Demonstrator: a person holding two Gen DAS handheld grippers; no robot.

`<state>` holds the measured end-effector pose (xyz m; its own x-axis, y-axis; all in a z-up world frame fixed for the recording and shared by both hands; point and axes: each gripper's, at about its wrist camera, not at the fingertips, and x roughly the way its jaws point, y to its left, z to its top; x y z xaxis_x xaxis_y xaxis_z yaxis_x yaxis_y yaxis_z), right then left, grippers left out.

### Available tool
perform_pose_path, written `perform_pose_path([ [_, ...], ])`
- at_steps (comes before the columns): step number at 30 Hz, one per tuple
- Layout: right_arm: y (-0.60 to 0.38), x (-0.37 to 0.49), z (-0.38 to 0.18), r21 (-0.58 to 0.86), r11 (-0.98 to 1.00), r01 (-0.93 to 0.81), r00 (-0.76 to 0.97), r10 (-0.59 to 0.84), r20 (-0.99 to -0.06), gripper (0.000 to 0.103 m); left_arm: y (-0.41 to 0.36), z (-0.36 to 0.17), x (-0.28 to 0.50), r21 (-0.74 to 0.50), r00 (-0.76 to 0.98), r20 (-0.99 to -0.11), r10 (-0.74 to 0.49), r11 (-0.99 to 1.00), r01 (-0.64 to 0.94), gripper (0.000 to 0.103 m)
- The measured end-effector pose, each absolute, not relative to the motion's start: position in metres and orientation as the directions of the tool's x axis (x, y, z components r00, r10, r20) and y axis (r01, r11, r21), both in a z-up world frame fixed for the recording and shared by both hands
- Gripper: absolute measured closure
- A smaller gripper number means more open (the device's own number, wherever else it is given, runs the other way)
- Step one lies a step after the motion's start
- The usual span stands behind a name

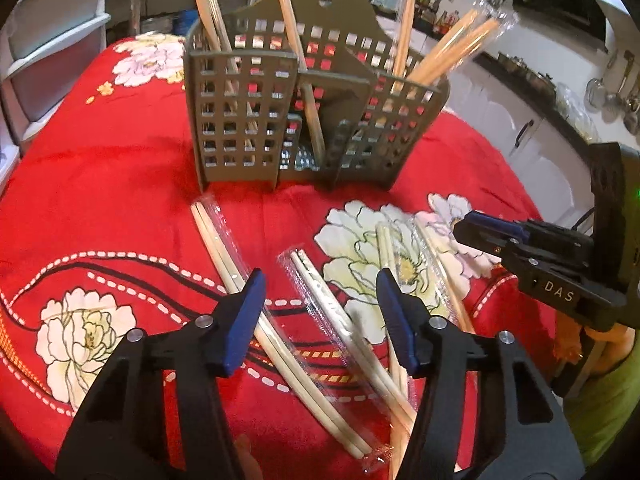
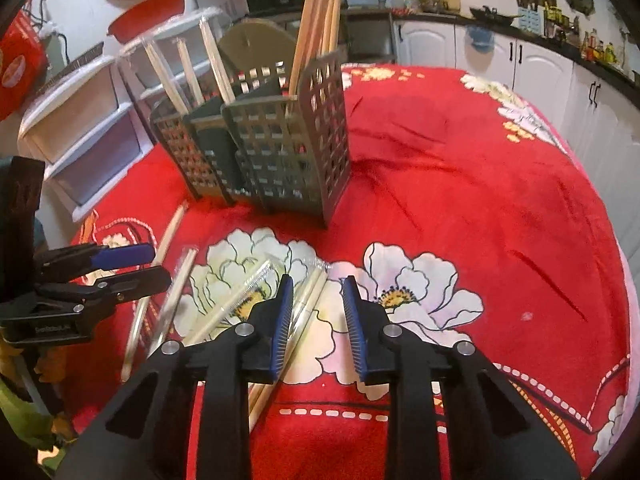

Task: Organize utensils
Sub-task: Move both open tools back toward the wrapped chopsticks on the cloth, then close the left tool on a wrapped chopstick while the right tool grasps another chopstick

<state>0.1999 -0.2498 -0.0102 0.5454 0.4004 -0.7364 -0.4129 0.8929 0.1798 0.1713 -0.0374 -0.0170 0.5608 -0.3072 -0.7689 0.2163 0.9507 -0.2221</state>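
On the red cloth (image 1: 120,200) before the caddy (image 1: 304,120) lie wrapped chopstick pairs (image 1: 328,312). Left gripper (image 1: 320,312) hovers wide open over one pair, holding nothing. Right gripper (image 2: 318,320), half open and empty, hangs over another. These look light, stiff and slick in plastic; I'd pinch mid-length, across both sticks.

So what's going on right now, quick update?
Left gripper open, empty, over wrapped chopsticks on the red cloth. Right gripper open, empty. Holder partly filled. Nothing blocking.
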Motion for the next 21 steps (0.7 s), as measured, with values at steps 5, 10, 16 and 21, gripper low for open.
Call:
perform_pose_path([
  [5, -0.241, 0.216, -0.023, 0.194, 0.890, -0.412, 0.488, 0.395, -0.778, 0.078, -0.043, -0.023, 0.179, -0.197, 0.540, -0.793, -0.281, 0.958, 0.209, 0.056],
  [10, -0.231, 0.227, -0.036, 0.186, 0.893, -0.410, 0.451, 0.376, -0.809, 0.078, -0.049, -0.029, 0.187, -0.187, 0.510, -0.817, -0.269, 0.960, 0.207, 0.057],
  [16, -0.223, 0.235, -0.040, 0.159, 0.899, -0.408, 0.456, 0.352, -0.817, 0.078, -0.057, -0.035, 0.196, -0.150, 0.502, -0.832, -0.238, 0.966, 0.210, 0.063],
  [21, -0.219, 0.242, -0.041, 0.138, 0.908, -0.396, 0.472, 0.330, -0.818, 0.086, -0.060, -0.037, 0.204, -0.126, 0.506, -0.836, -0.211, 0.972, 0.197, 0.068],
])
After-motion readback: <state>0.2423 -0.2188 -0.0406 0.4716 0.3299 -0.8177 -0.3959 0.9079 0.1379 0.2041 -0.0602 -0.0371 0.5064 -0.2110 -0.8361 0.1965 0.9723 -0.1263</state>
